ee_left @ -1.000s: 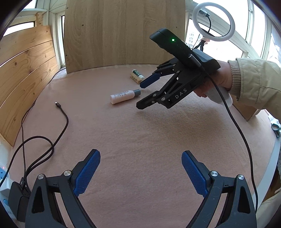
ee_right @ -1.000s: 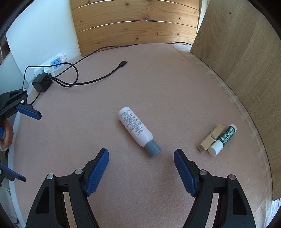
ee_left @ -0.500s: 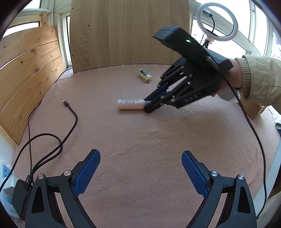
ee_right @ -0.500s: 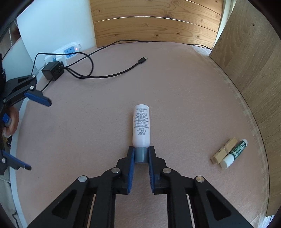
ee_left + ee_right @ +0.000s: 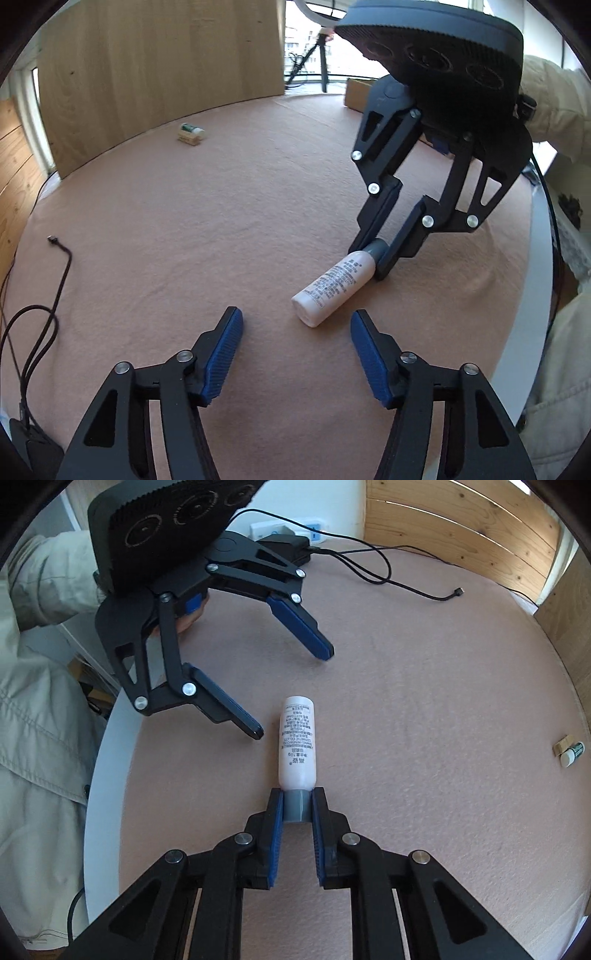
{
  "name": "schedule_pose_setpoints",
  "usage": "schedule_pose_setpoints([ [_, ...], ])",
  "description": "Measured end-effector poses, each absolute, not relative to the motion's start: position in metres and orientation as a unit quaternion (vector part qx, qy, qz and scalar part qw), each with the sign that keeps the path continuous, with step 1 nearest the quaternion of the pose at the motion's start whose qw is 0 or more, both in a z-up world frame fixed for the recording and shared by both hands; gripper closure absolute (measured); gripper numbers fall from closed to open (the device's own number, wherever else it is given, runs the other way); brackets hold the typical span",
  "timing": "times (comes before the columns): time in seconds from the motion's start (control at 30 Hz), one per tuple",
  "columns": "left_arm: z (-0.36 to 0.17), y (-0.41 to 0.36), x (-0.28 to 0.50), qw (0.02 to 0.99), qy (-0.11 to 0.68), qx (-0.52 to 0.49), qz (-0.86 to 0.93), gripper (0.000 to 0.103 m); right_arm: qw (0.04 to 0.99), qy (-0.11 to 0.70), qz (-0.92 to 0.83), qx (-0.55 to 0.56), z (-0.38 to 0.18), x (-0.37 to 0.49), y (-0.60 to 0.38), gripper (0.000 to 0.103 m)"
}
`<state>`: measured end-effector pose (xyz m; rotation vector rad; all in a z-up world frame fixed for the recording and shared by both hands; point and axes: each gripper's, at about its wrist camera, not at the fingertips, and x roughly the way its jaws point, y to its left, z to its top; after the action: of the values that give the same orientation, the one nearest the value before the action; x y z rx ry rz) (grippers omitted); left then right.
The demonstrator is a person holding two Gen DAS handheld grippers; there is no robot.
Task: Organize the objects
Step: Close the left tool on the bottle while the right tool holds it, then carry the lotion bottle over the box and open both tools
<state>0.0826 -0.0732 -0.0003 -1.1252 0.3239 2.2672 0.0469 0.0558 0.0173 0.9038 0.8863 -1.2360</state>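
R gripper (image 5: 297,808) is clamped on the grey cap (image 5: 297,804) of the white bottle (image 5: 297,744); fingers narrow, one each side of the cap. Bottle lies flat on the tabletop (image 5: 424,686), long axis running straight out from the R fingers, flat base pointing far, twd the L gripper (image 5: 295,694).

L gripper fingers wide, holding nothing. In the L wrist view the bottle (image 5: 332,286) sits just ahead of the L gripper (image 5: 295,350), slightly right of centre, lying diagonal: base near, cap (image 5: 376,249) far-right inside the R gripper (image 5: 378,254). The base end is just in front of the gap between the L fingers, not in it. So the L one is nearest the free end; prob a handover or a two-gripper reposition, my guess only. L would need to close across the body, roughly square to the long axis.

Other task items: a lip balm (image 5: 571,754) touching a small wooden block (image 5: 560,745), well apart on the far right near the wooden panel (image 5: 561,616).

Surface: pinkish felt-like cloth, likely grippy, so the bottle shouldn't roll much. Black cable (image 5: 388,572) + power strip (image 5: 288,528) at far edge. Wood boards around, windows behind.
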Motion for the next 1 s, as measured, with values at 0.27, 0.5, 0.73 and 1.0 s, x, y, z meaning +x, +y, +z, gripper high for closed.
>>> schedule_pose_setpoints([
  [0.27,0.002,-0.06,0.107,0.353,0.158,-0.406,0.828,0.066,0.643,0.428,-0.51,0.378,0.021,0.071,0.049,0.09],
  [0.5,0.011,-0.063,0.127,0.383,0.172,-0.376,0.826,0.069,0.619,0.449,-0.503,0.404,0.029,0.084,0.044,0.09],
  [0.73,0.038,-0.086,0.144,0.397,0.156,-0.333,0.841,0.069,0.587,0.475,-0.506,0.417,0.061,0.098,0.028,0.09],
  [1.0,0.067,-0.11,0.15,0.402,0.157,-0.297,0.852,0.069,0.561,0.502,-0.511,0.414,0.092,0.103,0.007,0.09],
])
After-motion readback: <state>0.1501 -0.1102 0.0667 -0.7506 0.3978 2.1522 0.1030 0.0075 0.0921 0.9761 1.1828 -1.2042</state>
